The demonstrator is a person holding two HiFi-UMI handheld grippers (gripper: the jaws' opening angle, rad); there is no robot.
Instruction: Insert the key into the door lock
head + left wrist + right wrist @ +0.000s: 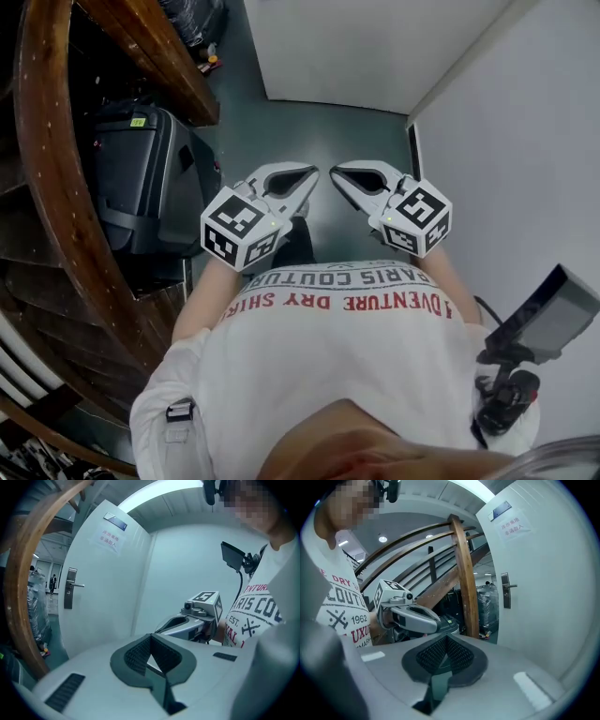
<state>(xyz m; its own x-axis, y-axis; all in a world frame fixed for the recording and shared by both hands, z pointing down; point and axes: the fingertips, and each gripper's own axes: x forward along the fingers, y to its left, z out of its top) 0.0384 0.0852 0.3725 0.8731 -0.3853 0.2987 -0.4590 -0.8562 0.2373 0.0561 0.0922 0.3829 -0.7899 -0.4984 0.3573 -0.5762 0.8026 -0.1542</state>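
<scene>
The white door (375, 47) stands ahead of me. Its dark lock plate with a lever handle (70, 588) shows far off in the left gripper view, and the same lock plate (505, 591) shows in the right gripper view. My left gripper (314, 173) and right gripper (336, 172) are held close to my chest over the floor, tips nearly facing each other. Both have their jaws shut with nothing between the pads. No key shows in any view. From the left gripper (151, 637) I see the right gripper (187, 623) beside it. From the right gripper (446, 637) I see the left gripper (412, 616).
A curved wooden stair rail (47, 187) runs along the left, with a black case (141, 178) under it. A white wall (525, 169) closes the right side. A paper notice (108, 540) hangs high on the door. A small screen on a mount (548, 314) is at my right hip.
</scene>
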